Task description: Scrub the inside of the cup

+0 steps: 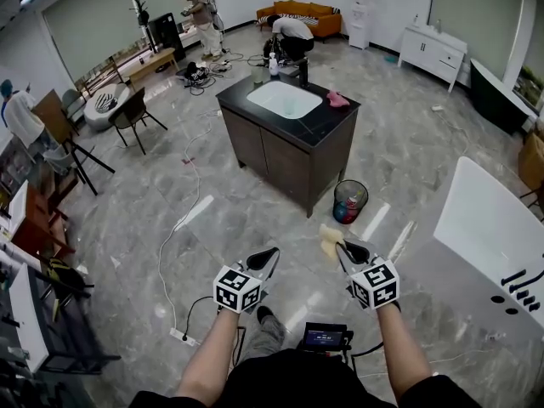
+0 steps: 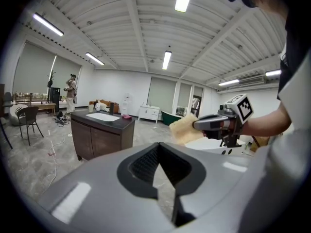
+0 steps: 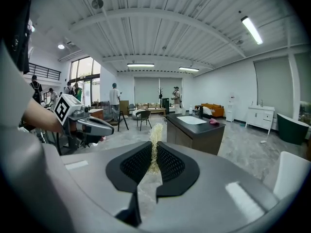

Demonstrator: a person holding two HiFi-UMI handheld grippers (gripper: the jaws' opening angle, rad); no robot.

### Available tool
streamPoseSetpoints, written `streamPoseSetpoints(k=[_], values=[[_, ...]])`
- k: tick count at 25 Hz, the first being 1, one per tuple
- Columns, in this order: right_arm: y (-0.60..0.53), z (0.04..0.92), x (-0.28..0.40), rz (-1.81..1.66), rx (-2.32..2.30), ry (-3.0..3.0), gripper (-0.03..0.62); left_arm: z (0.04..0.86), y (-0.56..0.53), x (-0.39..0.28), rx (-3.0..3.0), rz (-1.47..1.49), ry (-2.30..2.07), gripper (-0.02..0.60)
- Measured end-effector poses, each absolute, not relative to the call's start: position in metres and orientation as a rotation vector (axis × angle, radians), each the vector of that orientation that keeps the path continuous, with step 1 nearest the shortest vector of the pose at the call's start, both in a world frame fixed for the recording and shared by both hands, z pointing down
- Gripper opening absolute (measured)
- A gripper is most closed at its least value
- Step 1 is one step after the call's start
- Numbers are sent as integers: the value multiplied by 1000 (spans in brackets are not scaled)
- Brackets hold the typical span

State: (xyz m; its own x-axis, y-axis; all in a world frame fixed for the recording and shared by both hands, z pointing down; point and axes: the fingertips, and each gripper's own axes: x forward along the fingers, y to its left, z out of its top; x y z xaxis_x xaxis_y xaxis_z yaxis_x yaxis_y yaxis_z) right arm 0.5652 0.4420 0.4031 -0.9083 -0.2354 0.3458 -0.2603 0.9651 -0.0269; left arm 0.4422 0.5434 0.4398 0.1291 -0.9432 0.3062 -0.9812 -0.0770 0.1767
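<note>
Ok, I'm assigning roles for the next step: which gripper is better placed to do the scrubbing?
Right. The right gripper is shut on the yellow sponge, while the left gripper is shut with nothing between its jaws.

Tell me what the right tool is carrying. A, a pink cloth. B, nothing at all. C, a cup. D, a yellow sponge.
D: the right gripper view shows a yellow sponge pinched between the closed jaws of the right tool, sticking out past their tips.
</note>
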Motion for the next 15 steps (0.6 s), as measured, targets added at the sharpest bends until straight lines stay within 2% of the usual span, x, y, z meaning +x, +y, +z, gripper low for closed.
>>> streamPoseSetpoints(k=[8,15], values=[[408,419,529,124,389,-2728,37,458,501,403,2080,128,-1825,0],[358,410,459,128,434,-2723,37,458,453,330,2106,131,-1797,0]])
